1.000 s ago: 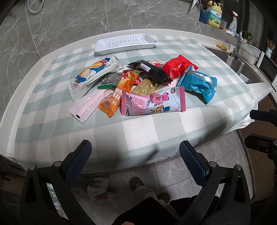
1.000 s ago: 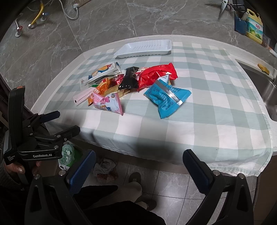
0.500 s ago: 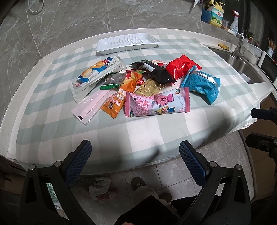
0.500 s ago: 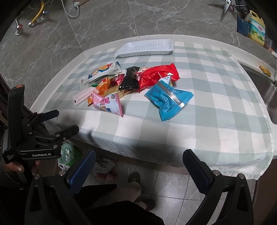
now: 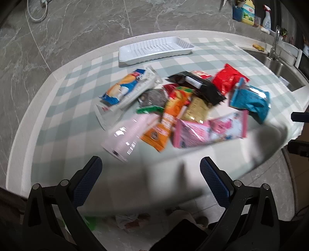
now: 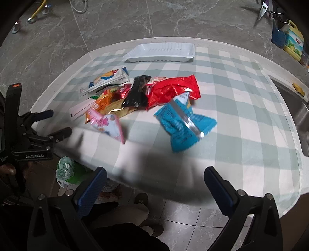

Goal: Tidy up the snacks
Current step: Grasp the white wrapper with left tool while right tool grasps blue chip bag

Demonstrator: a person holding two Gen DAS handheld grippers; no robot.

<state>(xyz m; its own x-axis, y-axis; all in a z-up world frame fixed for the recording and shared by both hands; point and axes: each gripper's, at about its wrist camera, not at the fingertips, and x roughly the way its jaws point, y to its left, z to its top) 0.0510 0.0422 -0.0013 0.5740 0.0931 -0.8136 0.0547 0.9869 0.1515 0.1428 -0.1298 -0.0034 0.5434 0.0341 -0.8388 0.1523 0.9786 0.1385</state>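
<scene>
A pile of several snack packets lies on the green-checked tablecloth: a pink cartoon packet, an orange one, a pale pink stick, a blue-and-white packet, a black one, a red one and a blue one. An empty white tray stands beyond them. My left gripper hangs open over the table's near edge, short of the pile. My right gripper is open too, near the front edge, with the blue packet and red packet ahead of it.
A steel sink with a tap is set into the counter at the right; bottles stand behind it. The left gripper and the hand holding it show at the left of the right wrist view. Rubbish and a green bag lie on the floor below.
Both grippers have moved forward toward the table, so the packets look nearer and blurred. Both stay open and nothing has been taken hold of.
</scene>
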